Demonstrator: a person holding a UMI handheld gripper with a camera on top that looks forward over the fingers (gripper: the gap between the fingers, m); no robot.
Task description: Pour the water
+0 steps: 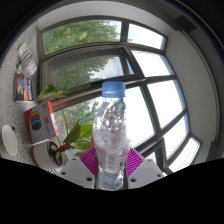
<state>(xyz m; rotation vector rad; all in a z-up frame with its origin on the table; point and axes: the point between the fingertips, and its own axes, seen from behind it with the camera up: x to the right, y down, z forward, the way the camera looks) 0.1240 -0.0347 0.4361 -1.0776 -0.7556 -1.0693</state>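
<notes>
Now tool (111,168) clamping water bottle (112,130), window (150,75) behind

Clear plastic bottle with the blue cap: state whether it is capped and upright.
Capped and upright: the clear plastic bottle stands vertical against the window, its blue cap on top, with both pink pads of the jaws pressing it.

1. A white window ledge (68,160) ran beneath the big dark-framed window (150,90).
2. On it stood a leafy green potted plant (72,135) in a dark pot.
3. Beside the plant stood a colourful printed box (37,122).
</notes>
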